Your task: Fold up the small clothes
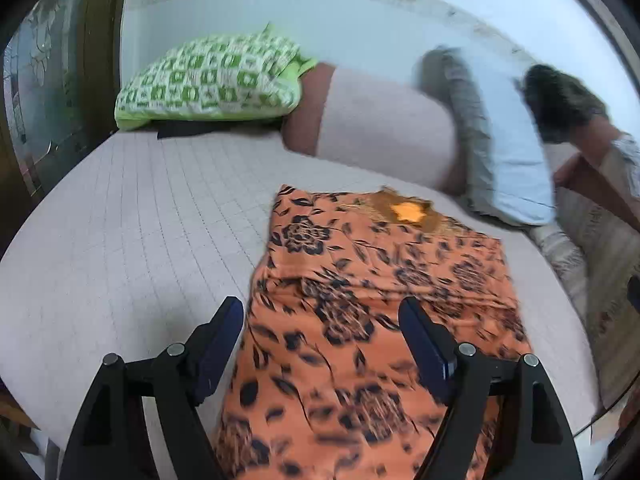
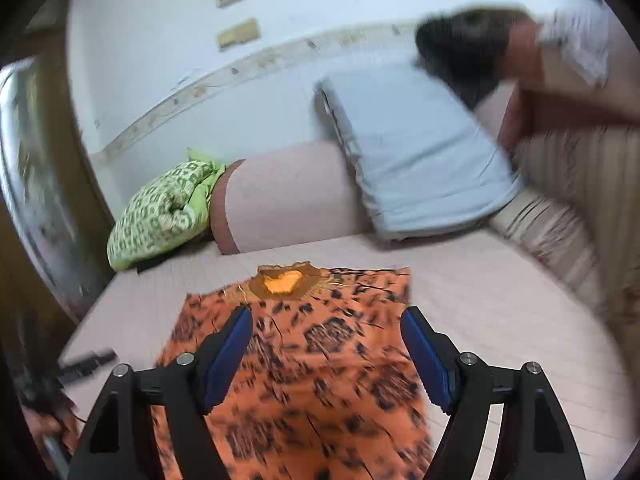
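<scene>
An orange garment with a dark flower print (image 1: 360, 320) lies flat on the bed, its neckline with a yellow patch (image 1: 408, 211) at the far end. In the left wrist view its sides are folded in to a long strip. My left gripper (image 1: 322, 312) hangs open above its near left part, nothing between the blue pads. In the right wrist view the same garment (image 2: 320, 360) lies below my right gripper (image 2: 326, 322), which is open too and holds nothing. Both views are blurred.
A pale quilted bed cover (image 1: 140, 220) lies under the garment. A green-and-white pillow (image 1: 208, 80), a pink bolster (image 1: 380, 120) and a light blue pillow (image 1: 508, 152) line the far wall. A person (image 2: 520, 60) lies at the right. A dark object (image 2: 86, 360) lies at the bed's left edge.
</scene>
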Available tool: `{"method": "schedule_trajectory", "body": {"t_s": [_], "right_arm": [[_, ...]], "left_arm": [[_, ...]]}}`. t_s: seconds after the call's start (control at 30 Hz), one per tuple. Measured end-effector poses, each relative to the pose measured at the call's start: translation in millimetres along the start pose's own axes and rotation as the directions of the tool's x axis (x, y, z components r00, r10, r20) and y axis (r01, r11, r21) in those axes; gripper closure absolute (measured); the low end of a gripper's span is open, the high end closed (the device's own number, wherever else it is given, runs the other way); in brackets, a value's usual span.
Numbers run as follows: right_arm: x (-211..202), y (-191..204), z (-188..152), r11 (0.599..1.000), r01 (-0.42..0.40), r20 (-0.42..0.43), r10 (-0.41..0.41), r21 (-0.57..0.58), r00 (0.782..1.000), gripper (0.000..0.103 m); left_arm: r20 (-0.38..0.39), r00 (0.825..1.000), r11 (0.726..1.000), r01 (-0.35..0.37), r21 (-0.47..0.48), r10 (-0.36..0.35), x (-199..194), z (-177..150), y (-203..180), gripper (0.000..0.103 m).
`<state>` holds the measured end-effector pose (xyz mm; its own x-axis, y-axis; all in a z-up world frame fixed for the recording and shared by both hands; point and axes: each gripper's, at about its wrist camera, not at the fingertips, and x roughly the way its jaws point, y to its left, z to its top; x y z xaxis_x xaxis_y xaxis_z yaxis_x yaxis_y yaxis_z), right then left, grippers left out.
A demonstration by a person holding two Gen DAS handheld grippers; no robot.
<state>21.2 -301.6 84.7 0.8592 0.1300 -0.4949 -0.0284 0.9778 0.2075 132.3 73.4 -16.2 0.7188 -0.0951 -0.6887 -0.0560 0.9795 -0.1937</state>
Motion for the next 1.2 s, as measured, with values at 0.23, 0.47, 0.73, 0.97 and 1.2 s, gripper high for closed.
{"method": "schedule_trajectory", "body": {"t_s": [0.23, 0.47, 0.73, 0.97, 1.2], "right_arm": [[-115, 20, -75, 0.997, 0.073, 0.069, -0.07, -0.038, 0.995, 0.023], [-145, 45, -122, 0.989, 0.095, 0.049, -0.09, -0.114, 0.995, 0.017], [-144, 73, -127, 0.992, 0.035, -0.002, -0.036, -0.12, 0.999, 0.017], [-150, 90, -132, 0.994, 0.0, -0.012, -0.002, -0.111, 1.0, 0.017], [-151, 93, -139, 0.99, 0.01, 0.005, -0.01, -0.141, 1.0, 0.017]], "left_arm": [[-0.004, 1.0, 1.0, -0.007, 0.008, 0.007, -49, -50, -2, 0.022], [-0.033, 0.999, 1.0, -0.021, 0.01, 0.022, -63, -74, -10, 0.022], [-0.008, 1.0, 0.999, -0.028, 0.031, 0.028, -88, -82, -15, 0.022], [0.0, 0.999, 0.999, -0.033, 0.028, 0.033, -96, -87, -13, 0.022], [-0.029, 0.998, 0.998, -0.045, 0.042, 0.046, -85, -92, -16, 0.022]]}}
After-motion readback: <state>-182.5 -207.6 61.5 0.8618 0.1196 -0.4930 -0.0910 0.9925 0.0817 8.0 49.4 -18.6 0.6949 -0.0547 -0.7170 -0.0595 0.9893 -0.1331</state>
